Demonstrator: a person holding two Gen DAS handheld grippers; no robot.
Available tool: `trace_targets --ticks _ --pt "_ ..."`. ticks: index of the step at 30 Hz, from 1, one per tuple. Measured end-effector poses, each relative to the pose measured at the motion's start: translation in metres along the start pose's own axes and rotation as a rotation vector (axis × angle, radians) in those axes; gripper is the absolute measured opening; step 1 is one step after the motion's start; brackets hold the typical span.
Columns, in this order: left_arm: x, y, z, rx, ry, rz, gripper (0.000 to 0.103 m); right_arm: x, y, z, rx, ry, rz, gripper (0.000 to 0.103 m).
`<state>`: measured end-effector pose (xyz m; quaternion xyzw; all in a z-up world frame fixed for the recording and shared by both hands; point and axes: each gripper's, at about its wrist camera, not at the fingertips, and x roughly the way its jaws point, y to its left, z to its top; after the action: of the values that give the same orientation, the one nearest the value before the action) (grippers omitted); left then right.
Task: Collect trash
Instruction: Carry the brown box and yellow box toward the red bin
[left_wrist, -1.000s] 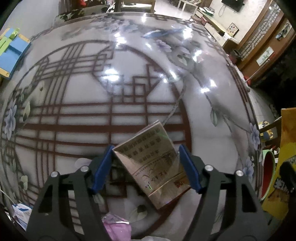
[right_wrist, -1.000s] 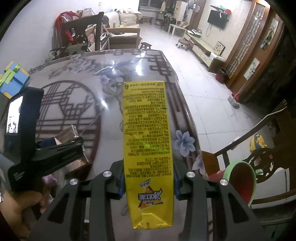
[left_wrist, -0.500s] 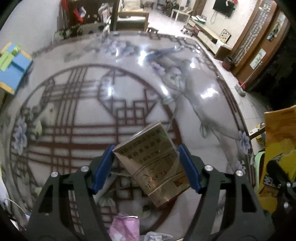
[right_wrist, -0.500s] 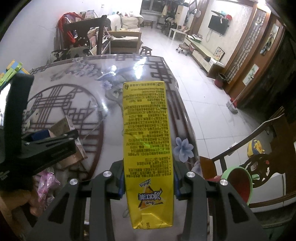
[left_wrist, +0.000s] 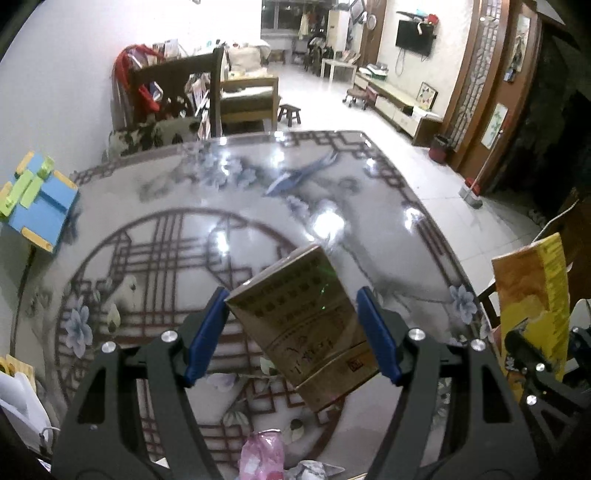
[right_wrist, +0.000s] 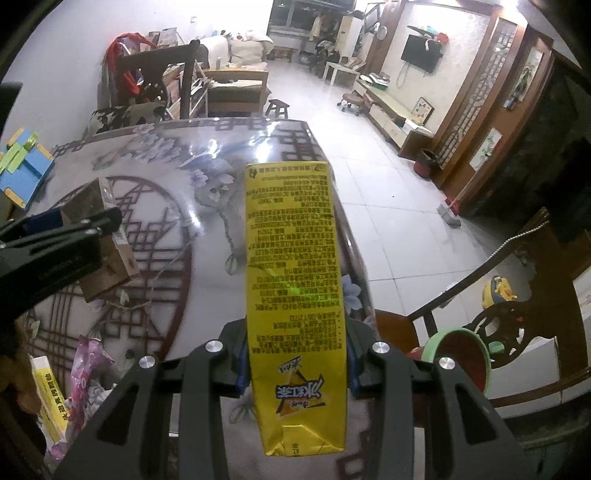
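My left gripper (left_wrist: 293, 334) is shut on a gold cardboard box (left_wrist: 306, 325), held tilted above the patterned table (left_wrist: 184, 221). From the right wrist view the same gold box (right_wrist: 107, 240) shows at the left, inside the left gripper's black fingers (right_wrist: 66, 236). A tall yellow drink carton (right_wrist: 295, 280) stands lengthwise in my right gripper (right_wrist: 295, 365), which is shut on its lower part. That yellow carton (left_wrist: 535, 295) also appears at the right edge of the left wrist view. Pink wrapper trash (left_wrist: 262, 454) lies at the table's near edge.
A blue and yellow toy (left_wrist: 37, 199) sits at the table's left edge. A green-rimmed red bin (right_wrist: 461, 358) stands on the floor to the right, beside a dark wooden chair (right_wrist: 509, 317). A yellow packet (right_wrist: 50, 398) and pink wrappers (right_wrist: 88, 365) lie at the near left.
My left gripper has risen with the gold box and tipped upward, so the room beyond the table now shows. The right gripper lifted slightly with the yellow carton.
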<state>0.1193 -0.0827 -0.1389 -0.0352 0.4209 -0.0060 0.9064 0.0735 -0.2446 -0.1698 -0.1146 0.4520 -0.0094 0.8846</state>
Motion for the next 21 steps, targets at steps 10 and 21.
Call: trace_targets --ticks 10,21 --pt "-0.054 -0.026 0.008 0.073 -0.109 -0.026 0.068 -0.030 -0.025 -0.015 0.076 -0.056 -0.012 0.037" --pt "-0.099 -0.090 0.004 0.192 -0.178 -0.151 0.068 -0.059 -0.081 -0.050 0.216 -0.095 -0.078 0.037"
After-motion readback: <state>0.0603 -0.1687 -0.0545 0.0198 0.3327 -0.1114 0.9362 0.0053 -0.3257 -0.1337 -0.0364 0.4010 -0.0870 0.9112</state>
